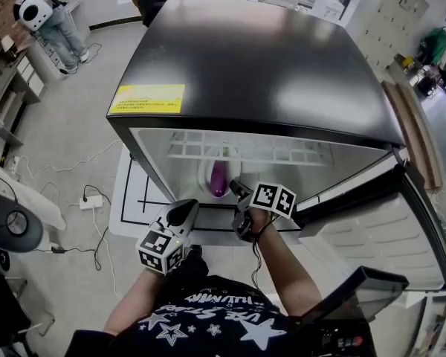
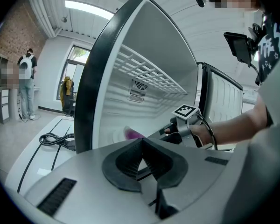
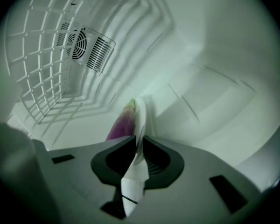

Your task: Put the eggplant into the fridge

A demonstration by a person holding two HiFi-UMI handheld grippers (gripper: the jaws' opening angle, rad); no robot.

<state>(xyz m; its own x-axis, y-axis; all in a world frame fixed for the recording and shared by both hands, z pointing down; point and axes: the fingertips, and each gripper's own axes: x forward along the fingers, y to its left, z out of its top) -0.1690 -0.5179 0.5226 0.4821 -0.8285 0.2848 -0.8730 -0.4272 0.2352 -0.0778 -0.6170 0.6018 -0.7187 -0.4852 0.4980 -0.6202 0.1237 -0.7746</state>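
Right tongs (image 3: pixel 137 148) are pinching the plate (image 3: pixel 141 118) rim, carrying the eggplant (image 3: pixel 120 125) inside the fridge (image 1: pixel 267 65); left tongs (image 2: pixel 141 150), pressed together and empty, are hanging outside.

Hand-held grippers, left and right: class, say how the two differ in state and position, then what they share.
The left hand-held gripper is shut on nothing; the right hand-held gripper is shut on the rim of the round white plate carrying the long purple eggplant. The left one hangs outside the black fridge; the right one reaches into its white interior. Both carry a cube with square markers.
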